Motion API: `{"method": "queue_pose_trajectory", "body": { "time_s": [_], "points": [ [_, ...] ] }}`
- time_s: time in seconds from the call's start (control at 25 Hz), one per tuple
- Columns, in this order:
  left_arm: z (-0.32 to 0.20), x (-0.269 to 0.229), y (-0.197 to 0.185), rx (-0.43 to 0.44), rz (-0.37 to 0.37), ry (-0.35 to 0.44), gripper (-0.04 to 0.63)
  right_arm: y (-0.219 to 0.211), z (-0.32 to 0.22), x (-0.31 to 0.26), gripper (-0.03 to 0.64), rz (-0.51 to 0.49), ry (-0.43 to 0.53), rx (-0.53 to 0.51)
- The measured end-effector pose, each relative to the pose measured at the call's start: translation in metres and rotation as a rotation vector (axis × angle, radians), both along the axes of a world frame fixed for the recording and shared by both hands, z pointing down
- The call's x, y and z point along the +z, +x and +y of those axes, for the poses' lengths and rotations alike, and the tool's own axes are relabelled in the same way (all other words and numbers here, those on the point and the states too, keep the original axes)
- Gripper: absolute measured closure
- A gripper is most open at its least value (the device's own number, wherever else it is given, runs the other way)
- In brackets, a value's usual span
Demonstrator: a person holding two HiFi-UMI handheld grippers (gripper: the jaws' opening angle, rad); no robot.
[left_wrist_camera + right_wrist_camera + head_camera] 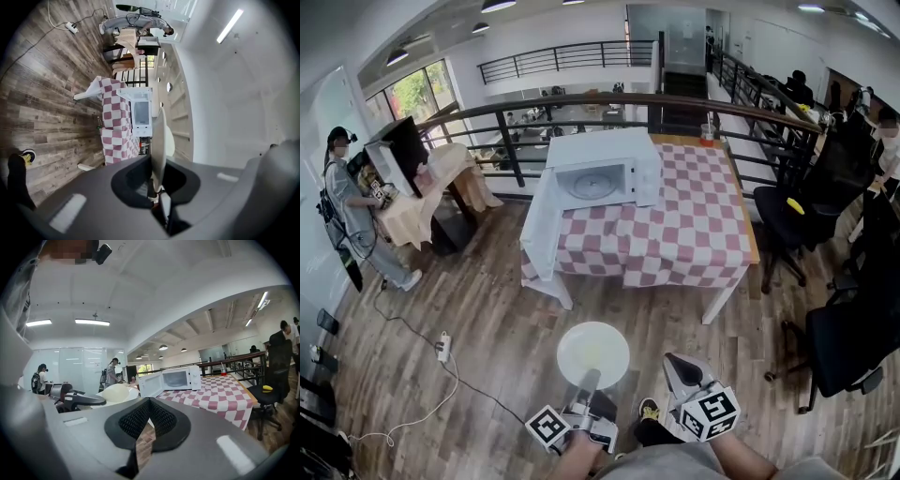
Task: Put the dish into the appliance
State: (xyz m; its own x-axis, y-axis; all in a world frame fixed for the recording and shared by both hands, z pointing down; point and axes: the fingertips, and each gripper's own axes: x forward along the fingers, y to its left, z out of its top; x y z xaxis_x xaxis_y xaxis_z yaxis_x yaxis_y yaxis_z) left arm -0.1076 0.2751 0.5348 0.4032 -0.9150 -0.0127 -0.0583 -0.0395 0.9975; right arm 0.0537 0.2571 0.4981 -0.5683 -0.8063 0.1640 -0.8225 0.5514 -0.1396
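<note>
- The dish (593,352), a round white plate with a pale yellowish centre, is in the air over the wooden floor (487,319), short of the worktop (748,234) and well apart from the microwave (605,169) it is meant for
- The left gripper (588,382) has its fingers clamped on the near rim of the dish. In the left gripper view the plate shows edge-on, pinched between the two dark pads (136,180), with most of it reaching out beyond them
- The right gripper (673,364) is just beside the dish on its right and does not touch it. Its fingers are together with nothing between them
- The microwave sits on the checked cloth (694,234) at the worktop's left end. Its door (538,223) is swung wide open to the left, and the bare turntable (586,184) faces the person
- Judging by its look, the dish is glazed ceramic: stiff, smooth and slippery, fairly heavy for a pinch at one edge, and likely to break if it fell to the floor
- Held at a single point on the rim, its weight levers on the fingers, so it may droop or twist in the grip
- A steadier hold would be deep on the rim, pads well onto the flat lip, plate kept level. The free gripper could go under the far edge as support
- Going in, the far rim has to clear the door frame and come down flat on the turntable
</note>
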Motion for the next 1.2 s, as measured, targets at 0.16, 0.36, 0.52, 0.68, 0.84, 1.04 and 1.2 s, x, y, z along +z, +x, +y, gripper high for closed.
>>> {"method": "queue_pose_trajectory", "body": {
  "time_s": [0.16,0.36,0.52,0.68,0.84,1.04,1.2],
  "points": [
    [-0.04,-0.001,0.007,-0.001,-0.002,-0.004,0.566,-0.001,-0.038,-0.001,0.618,0.0,0.006,-0.009],
    [-0.082,-0.007,0.012,0.004,-0.014,-0.001,0.566,-0.003,-0.078,-0.004,0.618,0.006,0.007,-0.024],
    [-0.108,-0.008,0.015,0.004,-0.022,-0.005,0.566,0.001,-0.102,-0.008,0.618,0.0,0.012,-0.03],
    [-0.126,-0.01,0.023,0.003,-0.019,0.0,0.566,0.01,-0.119,-0.009,0.618,-0.007,0.01,-0.037],
    [-0.141,-0.007,0.032,-0.001,-0.009,-0.006,0.566,0.017,-0.133,-0.005,0.618,-0.021,0.004,-0.045],
    [-0.156,-0.005,0.044,0.001,-0.016,-0.003,0.566,0.022,-0.15,-0.004,0.618,-0.022,0.011,-0.071],
    [-0.163,-0.004,0.05,-0.019,-0.013,-0.002,0.566,0.025,-0.161,-0.004,0.618,-0.021,0.02,-0.096]
  ]
}}
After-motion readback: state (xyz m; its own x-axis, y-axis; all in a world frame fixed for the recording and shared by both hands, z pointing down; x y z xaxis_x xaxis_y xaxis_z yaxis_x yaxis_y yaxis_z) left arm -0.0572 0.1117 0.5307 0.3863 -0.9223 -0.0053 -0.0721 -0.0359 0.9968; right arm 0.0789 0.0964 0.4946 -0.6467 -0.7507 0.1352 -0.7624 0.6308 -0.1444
